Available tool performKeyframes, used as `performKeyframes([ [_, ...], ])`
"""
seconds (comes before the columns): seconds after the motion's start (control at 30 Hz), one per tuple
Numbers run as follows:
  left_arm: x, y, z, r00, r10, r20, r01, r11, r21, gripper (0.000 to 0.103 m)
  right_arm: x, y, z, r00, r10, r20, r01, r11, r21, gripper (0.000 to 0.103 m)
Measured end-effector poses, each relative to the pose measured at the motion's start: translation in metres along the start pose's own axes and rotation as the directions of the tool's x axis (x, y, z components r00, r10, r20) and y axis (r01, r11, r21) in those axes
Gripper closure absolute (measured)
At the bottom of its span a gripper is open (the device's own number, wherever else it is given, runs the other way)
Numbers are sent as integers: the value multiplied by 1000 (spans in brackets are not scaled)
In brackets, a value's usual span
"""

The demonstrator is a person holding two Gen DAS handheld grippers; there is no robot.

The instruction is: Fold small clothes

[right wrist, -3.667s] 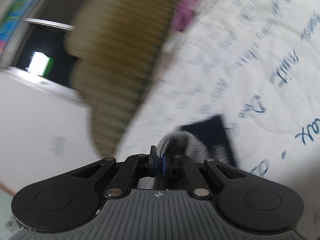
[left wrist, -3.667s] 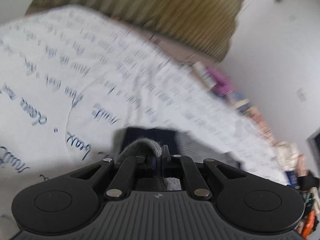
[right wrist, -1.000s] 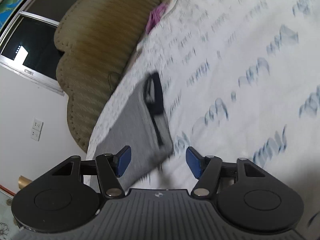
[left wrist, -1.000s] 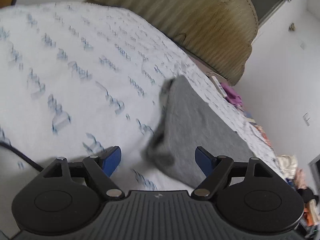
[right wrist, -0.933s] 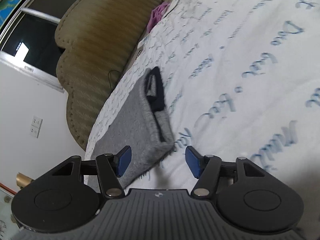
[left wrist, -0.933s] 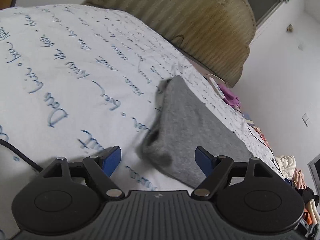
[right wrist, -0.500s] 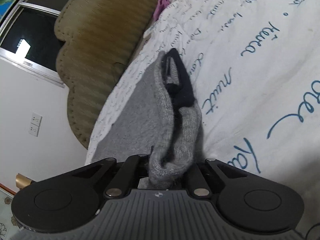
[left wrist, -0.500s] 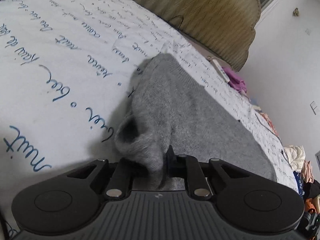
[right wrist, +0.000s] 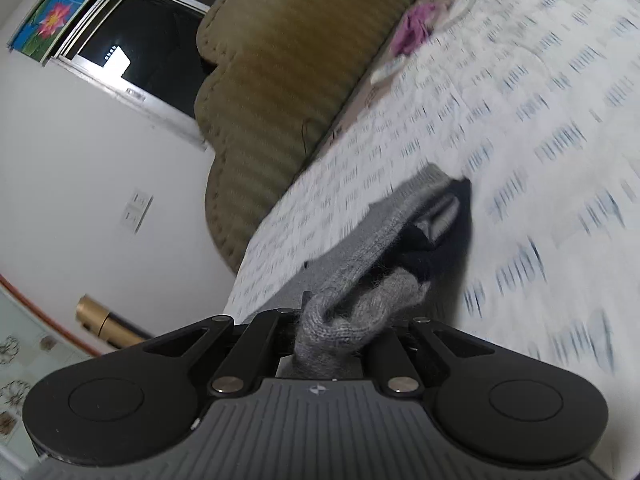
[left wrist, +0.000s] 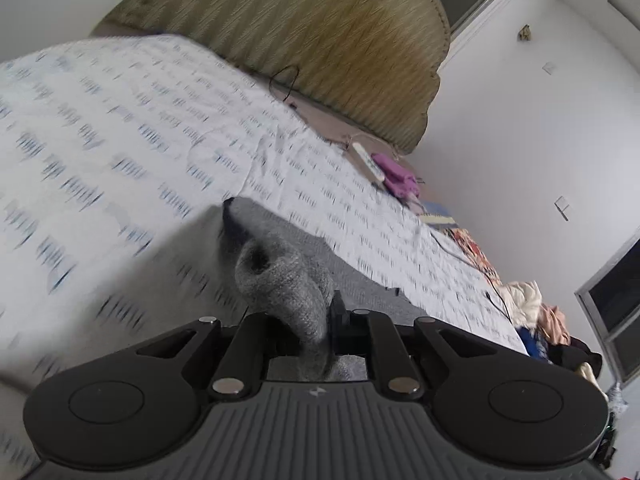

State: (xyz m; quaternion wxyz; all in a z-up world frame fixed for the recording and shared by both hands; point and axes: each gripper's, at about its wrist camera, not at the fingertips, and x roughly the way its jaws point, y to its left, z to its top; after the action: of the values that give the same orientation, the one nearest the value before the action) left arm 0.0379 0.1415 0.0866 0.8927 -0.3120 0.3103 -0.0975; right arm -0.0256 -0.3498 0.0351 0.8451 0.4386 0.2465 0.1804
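A small grey knitted garment (left wrist: pixel 280 276) with dark navy trim lies partly folded on a white bedsheet with blue writing (left wrist: pixel 100 152). My left gripper (left wrist: pixel 316 320) is shut on a bunched corner of the grey knit and holds it lifted off the sheet. My right gripper (right wrist: pixel 332 320) is shut on the other near corner of the same garment (right wrist: pixel 360 308); its dark navy part (right wrist: pixel 448 232) shows along the far edge. The rest of the garment trails away from both grippers toward the headboard.
A tan padded headboard (left wrist: pixel 320 40) stands at the far end of the bed. A purple cloth (left wrist: pixel 394 174) and small items lie near it. A pile of clothes (left wrist: pixel 536 312) sits at the right bed edge. White walls and a dark window (right wrist: pixel 132 60) surround the bed.
Both grippers closed on the near corners of the grey garment, then lifted them off the sheet. The view now blurs with motion.
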Motion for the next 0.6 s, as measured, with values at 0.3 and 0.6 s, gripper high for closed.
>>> performKeyframes([
  [0.3,11,61,-58,982,109,-152,-113,993,-17,88,-17,-52,-79,984,-136,-119,150,981,120,94],
  [0.6,-77,17,-57,928,265,261,-342,885,317,42,-75,-13,-24,946,-271,176,288,955,-76,52],
])
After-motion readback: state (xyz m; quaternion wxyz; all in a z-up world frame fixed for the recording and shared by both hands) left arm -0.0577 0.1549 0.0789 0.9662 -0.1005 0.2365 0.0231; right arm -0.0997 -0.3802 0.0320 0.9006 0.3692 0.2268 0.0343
